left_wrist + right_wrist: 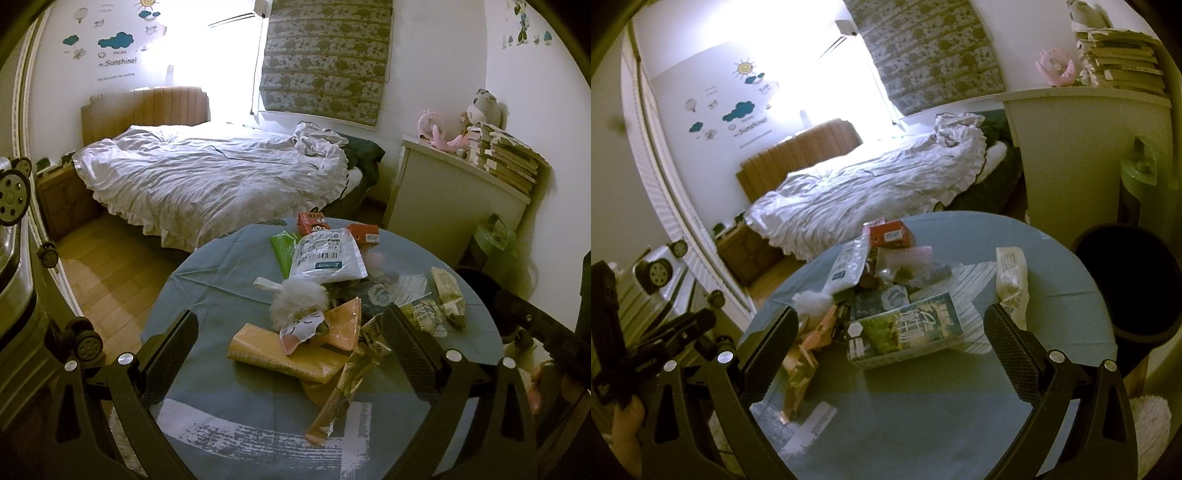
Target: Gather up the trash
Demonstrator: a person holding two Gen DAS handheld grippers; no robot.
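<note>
Both tongs apart, nothing held; trash heaped mid-table.
My right gripper point(890, 339) faces the carton point(905, 334) at twelve o'clock; left gripper point(288, 343) risks snagging the fluffy toy point(299, 301), not the yellow wrapper point(280, 352).

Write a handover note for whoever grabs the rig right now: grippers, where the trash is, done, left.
Left gripper: open, empty, hovering over the near side of the round table.
Right gripper: open, empty, lined up toward the green-and-blue carton.
Trash is all in one pile on the table: yellow packet, white mailer bag, red boxes, green wrapper, white snack wrapper, plus a fluffy plush piece.
Black bin stands off the table's right side; its inside is not visible.
Done: nothing visibly picked up yet.
Left: the whole pile, probably starting with the carton.
</note>
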